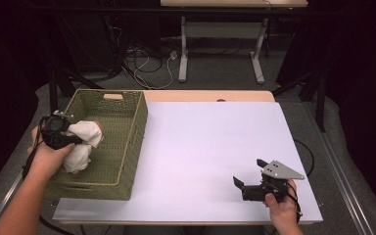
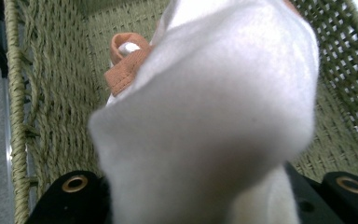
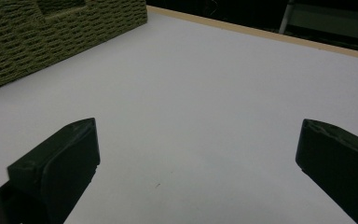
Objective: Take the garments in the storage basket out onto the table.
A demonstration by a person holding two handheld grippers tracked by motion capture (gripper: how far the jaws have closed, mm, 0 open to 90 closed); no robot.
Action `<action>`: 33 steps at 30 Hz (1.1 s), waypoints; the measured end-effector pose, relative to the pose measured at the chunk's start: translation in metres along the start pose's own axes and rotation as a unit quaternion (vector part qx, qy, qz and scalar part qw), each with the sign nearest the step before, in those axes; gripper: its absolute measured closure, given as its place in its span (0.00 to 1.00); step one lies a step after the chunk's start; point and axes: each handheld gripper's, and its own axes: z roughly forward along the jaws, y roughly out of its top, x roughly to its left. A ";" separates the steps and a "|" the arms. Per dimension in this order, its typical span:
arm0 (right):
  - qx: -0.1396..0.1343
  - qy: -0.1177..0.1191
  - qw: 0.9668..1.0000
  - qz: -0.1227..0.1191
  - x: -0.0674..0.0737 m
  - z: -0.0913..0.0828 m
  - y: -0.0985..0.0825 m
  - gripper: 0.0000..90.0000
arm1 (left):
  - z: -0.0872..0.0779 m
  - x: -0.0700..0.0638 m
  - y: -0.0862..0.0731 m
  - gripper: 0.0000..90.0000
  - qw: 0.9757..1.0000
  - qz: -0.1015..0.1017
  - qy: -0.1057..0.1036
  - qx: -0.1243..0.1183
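Note:
A bunched white cloth (image 1: pixel 84 138) with an orange hem (image 2: pixel 123 70) hangs over the inside of a green woven basket (image 1: pixel 127 132). My left gripper (image 1: pixel 72 140) is shut on it, and the cloth (image 2: pixel 205 121) bulges up between the two black jaws in the left gripper view. Its lower end droops toward the basket floor (image 2: pixel 60 93). Over the bare white tabletop at the front right, my right gripper (image 1: pixel 248 171) is open, its jaws (image 3: pixel 198 144) wide apart with nothing between them.
The basket stands at the table's left edge, and its side wall (image 3: pixel 51 42) shows at the upper left of the right gripper view. The white table surface (image 1: pixel 210 142) stretches from basket to right edge. Beyond the table's far edge are cables and another table's legs (image 1: pixel 183 54).

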 end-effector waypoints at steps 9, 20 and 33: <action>0.000 0.000 1.000 0.000 0.000 0.000 0.000 0.00 | -0.007 -0.005 -0.002 0.86 1.000 -0.010 -0.004 -0.025; 0.002 -0.002 1.000 0.001 0.001 0.001 -0.001 0.00 | -0.020 -0.011 -0.006 0.86 0.998 -0.009 -0.015 -0.066; 0.001 -0.002 1.000 0.000 0.001 0.001 -0.001 0.00 | -0.036 -0.023 -0.011 0.86 0.992 -0.009 -0.029 -0.120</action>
